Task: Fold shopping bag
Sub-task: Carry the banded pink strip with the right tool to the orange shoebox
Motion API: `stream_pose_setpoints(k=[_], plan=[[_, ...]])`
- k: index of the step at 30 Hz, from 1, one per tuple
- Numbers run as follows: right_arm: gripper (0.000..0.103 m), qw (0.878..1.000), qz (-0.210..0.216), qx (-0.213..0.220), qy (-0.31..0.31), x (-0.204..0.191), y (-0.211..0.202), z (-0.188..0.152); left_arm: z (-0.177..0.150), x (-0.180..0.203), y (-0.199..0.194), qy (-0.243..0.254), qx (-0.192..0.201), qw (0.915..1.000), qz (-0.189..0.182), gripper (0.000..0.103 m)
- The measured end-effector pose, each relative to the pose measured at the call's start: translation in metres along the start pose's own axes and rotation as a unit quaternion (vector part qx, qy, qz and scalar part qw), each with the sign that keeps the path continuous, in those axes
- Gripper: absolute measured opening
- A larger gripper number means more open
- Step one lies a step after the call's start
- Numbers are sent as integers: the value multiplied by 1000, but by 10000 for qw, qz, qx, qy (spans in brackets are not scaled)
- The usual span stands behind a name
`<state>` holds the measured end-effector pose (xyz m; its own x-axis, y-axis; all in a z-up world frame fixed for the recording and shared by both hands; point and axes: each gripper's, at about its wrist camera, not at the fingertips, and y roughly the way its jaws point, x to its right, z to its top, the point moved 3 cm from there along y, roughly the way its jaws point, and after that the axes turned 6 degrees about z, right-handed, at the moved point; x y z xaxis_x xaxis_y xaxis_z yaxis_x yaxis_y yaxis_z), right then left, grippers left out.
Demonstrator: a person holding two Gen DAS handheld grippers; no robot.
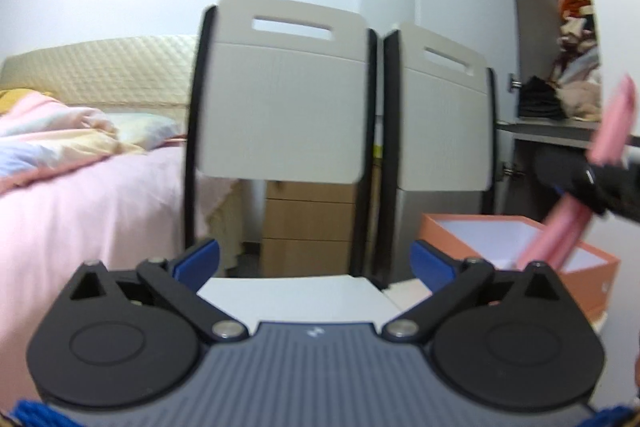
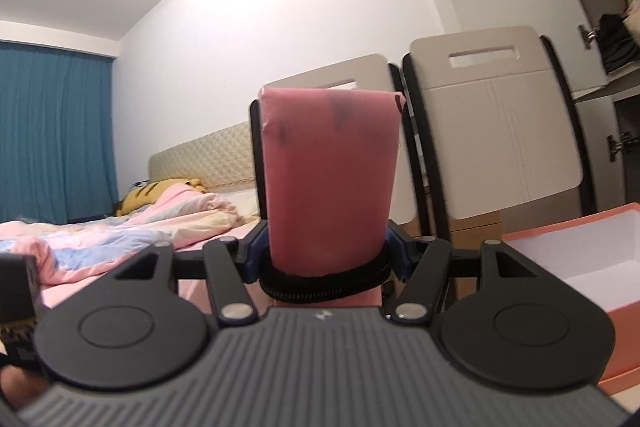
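Gripping the folded pink shopping bag (image 2: 330, 183) upright between its blue fingers (image 2: 400, 255), my right gripper (image 2: 326, 259) held firm. My left gripper (image 1: 316, 261) gaped wide, holding nothing, the bag off to its right

White walls (image 2: 280, 7) and a blue curtain (image 2: 52, 131) frame the bed (image 1: 100, 195). Two grey chairs (image 1: 280, 99) stand beside it. Bright ceiling light.

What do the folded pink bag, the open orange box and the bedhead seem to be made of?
Folded pink bag: probably thin matte plastic or coated fabric, with crisp folds. Open orange box: looks like rigid card, with straight walls and a white lining. Bedhead: quilted cream padding, fabric or faux leather.
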<state>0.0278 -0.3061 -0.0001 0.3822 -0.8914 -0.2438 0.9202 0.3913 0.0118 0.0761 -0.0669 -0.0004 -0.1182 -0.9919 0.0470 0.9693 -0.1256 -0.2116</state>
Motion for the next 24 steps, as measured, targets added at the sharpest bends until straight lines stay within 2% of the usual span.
stream_pose_setpoints(k=[7,11,16,24], plan=[[63,9989,-451,32,146,7,-6,1,41,-16,-10,-203,-142,9989,390,103],[63,9980,-589,139,183,8,-12,-1,33,-19,-7,102,-130,9989,438,103],[63,9974,-660,140,239,4,-5,-4,20,-37,0,-220,-136,9990,371,103],[63,9969,-775,-108,98,5,15,-12,5,-72,14,-664,-537,9947,565,103]])
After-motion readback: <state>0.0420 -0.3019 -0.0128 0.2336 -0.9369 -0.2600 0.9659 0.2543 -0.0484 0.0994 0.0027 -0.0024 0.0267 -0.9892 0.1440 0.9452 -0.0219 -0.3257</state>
